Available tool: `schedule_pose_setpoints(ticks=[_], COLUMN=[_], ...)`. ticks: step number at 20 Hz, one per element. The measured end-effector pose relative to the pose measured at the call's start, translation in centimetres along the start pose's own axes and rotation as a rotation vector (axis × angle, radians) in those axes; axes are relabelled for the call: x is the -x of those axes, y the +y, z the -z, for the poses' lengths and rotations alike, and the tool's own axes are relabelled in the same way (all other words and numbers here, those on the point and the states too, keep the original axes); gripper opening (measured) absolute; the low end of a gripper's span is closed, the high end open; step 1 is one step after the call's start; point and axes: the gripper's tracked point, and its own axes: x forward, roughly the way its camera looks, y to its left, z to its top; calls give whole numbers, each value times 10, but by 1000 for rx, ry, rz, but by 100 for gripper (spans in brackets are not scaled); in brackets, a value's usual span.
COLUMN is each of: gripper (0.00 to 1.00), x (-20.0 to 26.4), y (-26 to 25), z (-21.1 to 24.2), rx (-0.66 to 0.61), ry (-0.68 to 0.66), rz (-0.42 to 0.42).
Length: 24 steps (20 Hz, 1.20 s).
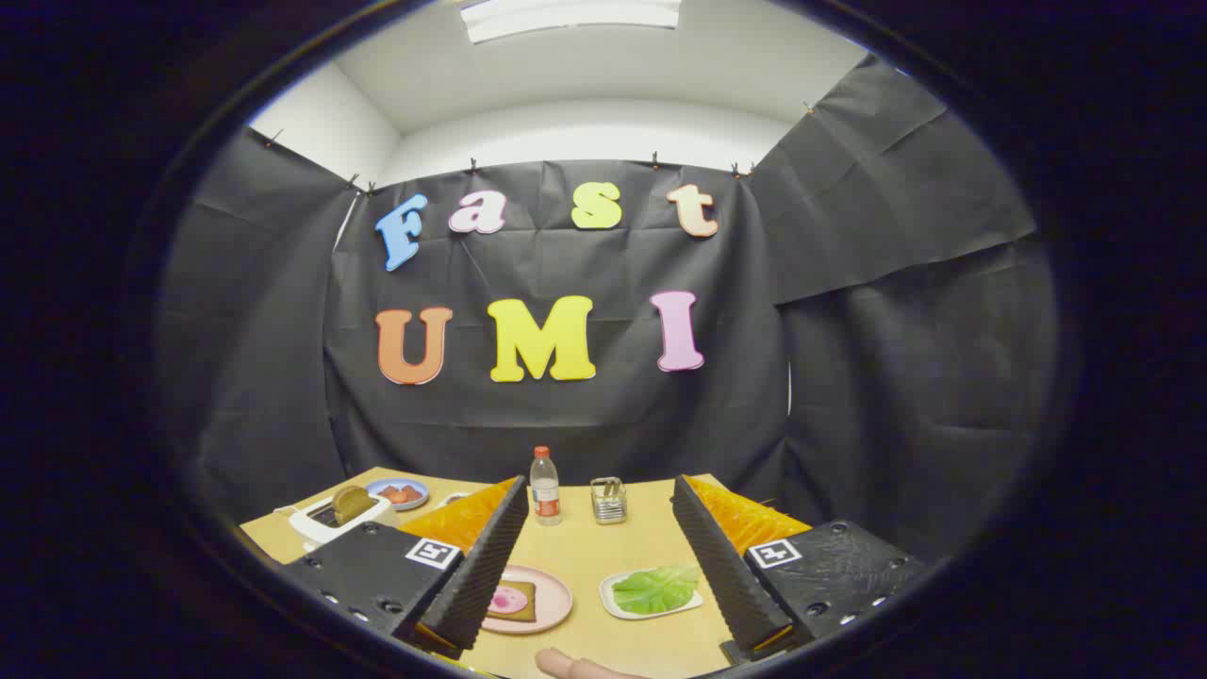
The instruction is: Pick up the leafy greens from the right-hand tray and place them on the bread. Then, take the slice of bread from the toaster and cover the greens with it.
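Writing: from the gripper view I can read none on the table things; the bottle (544, 487) wears a red label too small for me to make out, and each finger block carries a square black-and-white marker.
Gripper (596, 561): I see its jaws spread wide, holding nothing and touching nothing, above the wooden table (622, 542).
Fingers (486, 566): black ribbed pads with orange behind them.
Leafy greens (655, 588): lying on a small white tray (613, 602), between the fingers, close to the right one.
Bread (512, 601): a slice with a pink round piece on top, on a pink plate (556, 589), beside the left finger.
Toaster (330, 521): white, beyond the left finger, a slice of bread (351, 502) standing up in it.
Blue plate (396, 492): behind the toaster, with red pieces.
Metal holder (608, 500): just beside the bottle, far across the table.
Fingertip (570, 666): a person's, at the table's near edge.
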Motion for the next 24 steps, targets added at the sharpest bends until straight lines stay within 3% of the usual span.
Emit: schedule_pose_setpoints(ticks=[19, 24], gripper=[95, 95], x=[-13, -34], y=[-3, -14], z=[21, 46], rx=[10, 18], ry=[42, 89], rz=[-2, 28])
